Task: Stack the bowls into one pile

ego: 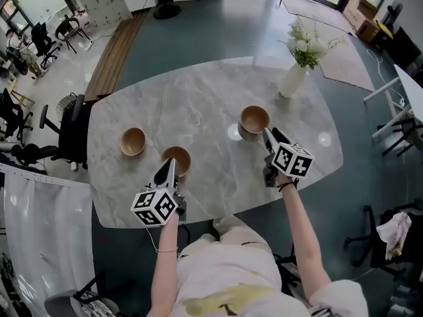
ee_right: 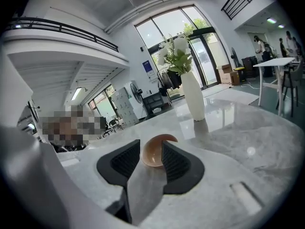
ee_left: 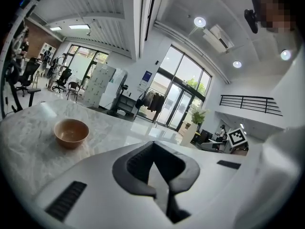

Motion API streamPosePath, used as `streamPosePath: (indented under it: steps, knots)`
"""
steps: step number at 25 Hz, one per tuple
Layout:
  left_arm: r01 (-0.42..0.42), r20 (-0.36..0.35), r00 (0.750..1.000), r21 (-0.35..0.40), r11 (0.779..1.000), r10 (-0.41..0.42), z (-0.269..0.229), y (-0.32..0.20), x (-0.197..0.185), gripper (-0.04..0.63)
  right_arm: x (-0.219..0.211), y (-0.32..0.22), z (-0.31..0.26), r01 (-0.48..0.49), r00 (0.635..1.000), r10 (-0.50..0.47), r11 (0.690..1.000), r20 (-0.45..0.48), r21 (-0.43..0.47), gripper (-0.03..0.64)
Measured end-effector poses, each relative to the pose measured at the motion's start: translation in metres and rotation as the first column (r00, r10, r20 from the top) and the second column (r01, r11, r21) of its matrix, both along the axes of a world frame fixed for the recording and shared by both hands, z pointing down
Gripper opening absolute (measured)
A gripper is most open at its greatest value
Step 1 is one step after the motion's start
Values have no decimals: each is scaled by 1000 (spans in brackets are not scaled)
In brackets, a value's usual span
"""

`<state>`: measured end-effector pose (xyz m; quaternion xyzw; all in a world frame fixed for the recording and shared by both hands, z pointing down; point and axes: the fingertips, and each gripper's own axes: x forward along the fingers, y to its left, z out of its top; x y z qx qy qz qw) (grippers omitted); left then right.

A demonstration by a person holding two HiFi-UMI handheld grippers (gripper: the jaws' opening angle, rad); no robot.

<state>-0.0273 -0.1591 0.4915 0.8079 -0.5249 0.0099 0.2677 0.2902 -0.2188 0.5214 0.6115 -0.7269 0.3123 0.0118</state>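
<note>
Three brown bowls stand apart on the marble table (ego: 198,104): a left bowl (ego: 132,141), a middle bowl (ego: 177,160) and a right bowl (ego: 254,120). My left gripper (ego: 169,164) hovers at the middle bowl's near rim, its pads meeting at the tips with nothing between them. In the left gripper view those jaws (ee_left: 152,145) are shut, and one bowl (ee_left: 71,133) sits off to the left. My right gripper (ego: 271,136) is just short of the right bowl, open. In the right gripper view that bowl (ee_right: 155,152) shows beyond the gap of the gripper (ee_right: 151,149).
A white vase of flowers (ego: 295,76) stands at the table's far right, behind the right bowl (ee_right: 192,99). Office chairs (ego: 63,132) stand off the table's left end. The near table edge runs just under both hands.
</note>
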Motion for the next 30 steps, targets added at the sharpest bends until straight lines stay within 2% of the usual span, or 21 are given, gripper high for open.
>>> streamPosePath:
  steps: [7, 13, 21, 30]
  knots:
    - [-52, 13, 999, -32, 998, 52, 3, -22, 21, 0, 17, -29, 20, -29, 1000, 29, 997, -8, -65, 133]
    - [-130, 16, 991, -81, 988, 132, 14, -36, 51, 0, 32, -45, 40, -84, 995, 75, 985, -64, -153, 133]
    - [-257, 30, 964, -159, 953, 265, 38, -49, 92, 0, 44, -63, 67, -125, 990, 108, 965, -87, -231, 133]
    - [-324, 43, 939, -224, 919, 341, 56, -53, 117, 0, 40, -79, 89, -87, 995, 69, 950, -71, -298, 133]
